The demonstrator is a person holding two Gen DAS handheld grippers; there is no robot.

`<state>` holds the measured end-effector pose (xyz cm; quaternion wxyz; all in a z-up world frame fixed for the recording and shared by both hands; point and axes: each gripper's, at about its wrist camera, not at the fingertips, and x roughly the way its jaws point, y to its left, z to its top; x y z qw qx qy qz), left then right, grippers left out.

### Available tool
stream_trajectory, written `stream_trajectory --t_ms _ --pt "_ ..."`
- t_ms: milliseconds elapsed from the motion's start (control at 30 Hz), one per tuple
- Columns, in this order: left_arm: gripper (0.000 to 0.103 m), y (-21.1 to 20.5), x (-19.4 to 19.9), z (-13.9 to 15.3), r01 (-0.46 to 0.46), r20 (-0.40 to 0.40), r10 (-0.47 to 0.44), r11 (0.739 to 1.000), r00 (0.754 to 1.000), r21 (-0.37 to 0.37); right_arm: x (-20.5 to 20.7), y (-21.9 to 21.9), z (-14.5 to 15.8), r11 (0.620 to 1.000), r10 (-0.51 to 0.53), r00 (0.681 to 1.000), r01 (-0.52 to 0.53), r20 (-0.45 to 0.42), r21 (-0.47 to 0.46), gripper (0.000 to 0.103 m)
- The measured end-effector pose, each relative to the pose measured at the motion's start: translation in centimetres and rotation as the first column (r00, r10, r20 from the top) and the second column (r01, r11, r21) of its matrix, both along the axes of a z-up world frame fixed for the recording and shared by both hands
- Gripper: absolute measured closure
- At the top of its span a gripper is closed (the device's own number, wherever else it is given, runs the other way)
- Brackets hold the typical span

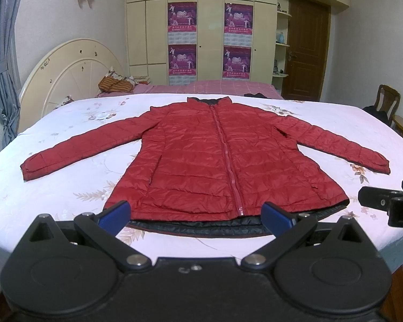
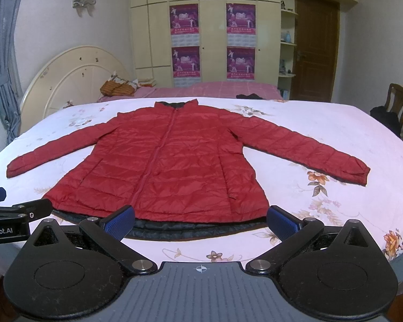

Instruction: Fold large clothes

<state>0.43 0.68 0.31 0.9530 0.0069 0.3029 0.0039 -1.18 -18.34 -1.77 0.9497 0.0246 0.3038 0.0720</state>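
Note:
A red quilted jacket (image 1: 201,155) (image 2: 174,158) lies flat and face up on the bed, zipped, sleeves spread to both sides, collar at the far end. Its dark lining shows along the near hem. My left gripper (image 1: 196,212) hovers open just before the hem, blue pads wide apart, holding nothing. My right gripper (image 2: 201,216) is also open at the hem, a little further right, with nothing between its fingers. Each gripper shows at the edge of the other's view: the right gripper (image 1: 389,204) and the left gripper (image 2: 10,214).
The bed sheet (image 1: 67,193) (image 2: 322,214) is white with flower prints. Behind stand a cream headboard (image 1: 75,69), a second pink bed (image 1: 215,87), a wardrobe with posters (image 1: 209,40), a brown door (image 1: 306,51) and a wooden chair (image 1: 387,102). A curtain (image 1: 0,53) hangs at left.

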Motion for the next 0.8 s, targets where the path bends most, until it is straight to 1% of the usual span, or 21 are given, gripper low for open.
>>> stream_trajectory --t_ms 800 --pt "0.0 0.25 0.02 -0.11 -0.002 0.0 0.002 1.0 1.0 -0.002 -0.02 0.01 0.02 1.0 0.0 1.0 0.0 0.0 0.001 0.0"
